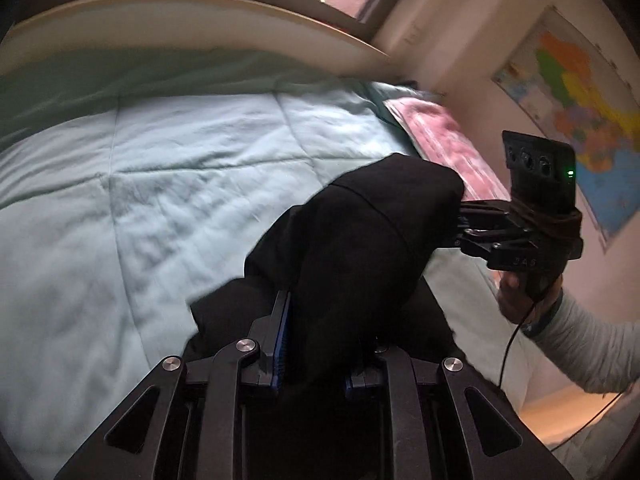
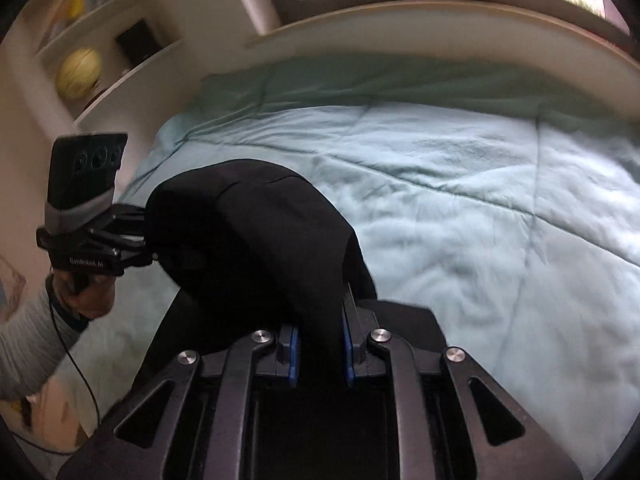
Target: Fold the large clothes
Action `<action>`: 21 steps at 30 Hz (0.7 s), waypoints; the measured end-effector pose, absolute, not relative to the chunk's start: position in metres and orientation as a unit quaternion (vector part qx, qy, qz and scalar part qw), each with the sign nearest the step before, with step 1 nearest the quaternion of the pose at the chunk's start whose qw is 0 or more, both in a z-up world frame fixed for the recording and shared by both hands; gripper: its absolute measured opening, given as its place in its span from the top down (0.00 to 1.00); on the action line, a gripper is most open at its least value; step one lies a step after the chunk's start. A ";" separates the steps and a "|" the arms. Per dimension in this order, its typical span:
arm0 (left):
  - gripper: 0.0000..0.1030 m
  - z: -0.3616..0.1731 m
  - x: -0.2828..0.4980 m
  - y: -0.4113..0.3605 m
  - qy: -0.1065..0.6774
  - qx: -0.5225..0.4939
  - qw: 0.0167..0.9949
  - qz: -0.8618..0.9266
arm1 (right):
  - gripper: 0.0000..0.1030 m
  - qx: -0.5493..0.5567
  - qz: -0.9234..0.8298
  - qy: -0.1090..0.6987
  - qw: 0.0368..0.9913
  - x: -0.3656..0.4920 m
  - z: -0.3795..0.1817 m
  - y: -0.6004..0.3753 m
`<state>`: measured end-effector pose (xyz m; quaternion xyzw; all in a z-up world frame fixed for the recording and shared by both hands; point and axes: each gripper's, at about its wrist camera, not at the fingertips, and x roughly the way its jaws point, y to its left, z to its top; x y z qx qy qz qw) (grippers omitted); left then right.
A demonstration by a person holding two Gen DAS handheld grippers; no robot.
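A black garment (image 1: 360, 232) hangs bunched between my two grippers, lifted above the bed. In the left wrist view, my left gripper (image 1: 320, 320) is shut on one part of it, and the cloth covers the fingertips above the blue pads (image 1: 282, 344). My right gripper (image 1: 460, 224) comes in from the right and bites the far end of the same cloth. The right wrist view mirrors this. There the right gripper (image 2: 320, 320) is shut on the black garment (image 2: 260, 232), while the left gripper (image 2: 148, 236) pinches its far left end. More cloth droops below both.
A light teal quilt (image 1: 160, 160) covers the bed (image 2: 480, 200), with a pale curved board (image 1: 200, 20) under the windows behind it. A pink pillow (image 1: 440, 132) and a wall map (image 1: 580, 100) are at the right. Shelves hold a yellow ball (image 2: 78, 74). A grey sleeve (image 1: 580, 352) and cable trail nearby.
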<state>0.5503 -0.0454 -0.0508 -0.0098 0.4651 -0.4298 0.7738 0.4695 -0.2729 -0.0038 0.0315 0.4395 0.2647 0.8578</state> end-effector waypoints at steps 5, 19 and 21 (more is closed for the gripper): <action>0.80 -0.037 0.456 -0.042 0.469 0.009 0.764 -0.444 | 0.81 0.027 0.256 0.447 0.857 0.370 0.012 -0.270; 0.76 -0.185 0.339 -0.022 0.606 -0.032 0.732 -0.310 | 0.81 0.086 0.184 0.572 0.795 0.224 -0.103 -0.277; 0.76 -0.175 0.335 -0.015 0.599 -0.048 0.737 -0.309 | 0.80 0.080 0.157 0.583 0.793 0.212 -0.107 -0.288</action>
